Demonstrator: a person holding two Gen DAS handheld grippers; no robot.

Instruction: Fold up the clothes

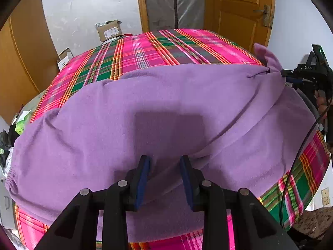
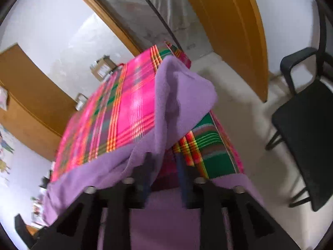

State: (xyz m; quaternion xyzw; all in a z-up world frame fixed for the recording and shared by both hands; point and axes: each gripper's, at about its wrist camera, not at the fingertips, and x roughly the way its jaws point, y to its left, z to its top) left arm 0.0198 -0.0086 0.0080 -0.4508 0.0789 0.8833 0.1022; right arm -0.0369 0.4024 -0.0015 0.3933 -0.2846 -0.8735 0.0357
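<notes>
Purple garment lies long-axis left to right across the plaid surface, its right end pinched up in the right claw, while the left claw, fingers apart, hovers over its near middle fold.

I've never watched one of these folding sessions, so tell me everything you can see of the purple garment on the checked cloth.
The purple garment looks like soft, fleecy fabric in plain lilac, with a gathered hem at one end. It lies spread and creased across the pink-and-green plaid cloth. The left gripper sits open on its near edge. The right gripper appears to pinch its far corner, lifted into a peak; the right wrist view is too blurred to confirm this.
</notes>
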